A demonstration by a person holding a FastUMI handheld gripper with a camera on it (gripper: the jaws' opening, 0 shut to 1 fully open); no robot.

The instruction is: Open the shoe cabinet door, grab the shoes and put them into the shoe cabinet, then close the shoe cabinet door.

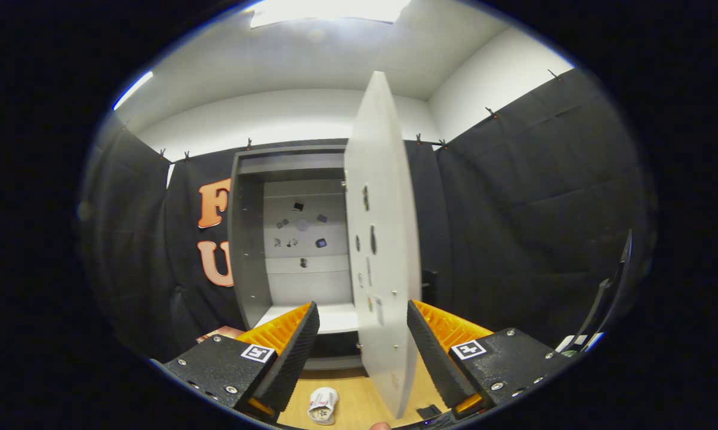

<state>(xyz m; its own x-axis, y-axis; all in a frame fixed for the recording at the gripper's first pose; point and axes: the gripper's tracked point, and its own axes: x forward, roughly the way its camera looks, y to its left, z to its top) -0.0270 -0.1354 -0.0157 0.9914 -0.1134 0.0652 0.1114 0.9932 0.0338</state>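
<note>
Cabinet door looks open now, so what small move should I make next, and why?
Probably back the tongs off and lower them toward the shoe on the floor. The door stands swung out edge-on between the open fingers, not gripped, the cabinet interior is exposed, and the shoe is still outside.

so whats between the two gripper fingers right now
The open cabinet door, edge-on between the spread fingers in the gripper view; a white shoe lies on the floor below.

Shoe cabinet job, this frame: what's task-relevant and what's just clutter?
Job:
- shoe cabinet, inside exposed
- cabinet door, swung open, edge between the open gripper fingers, not pressed
- white shoe on the floor below the fingers

Lying about:
- small dark object on the floor
- small dark bits on the cabinet's back panel
</note>
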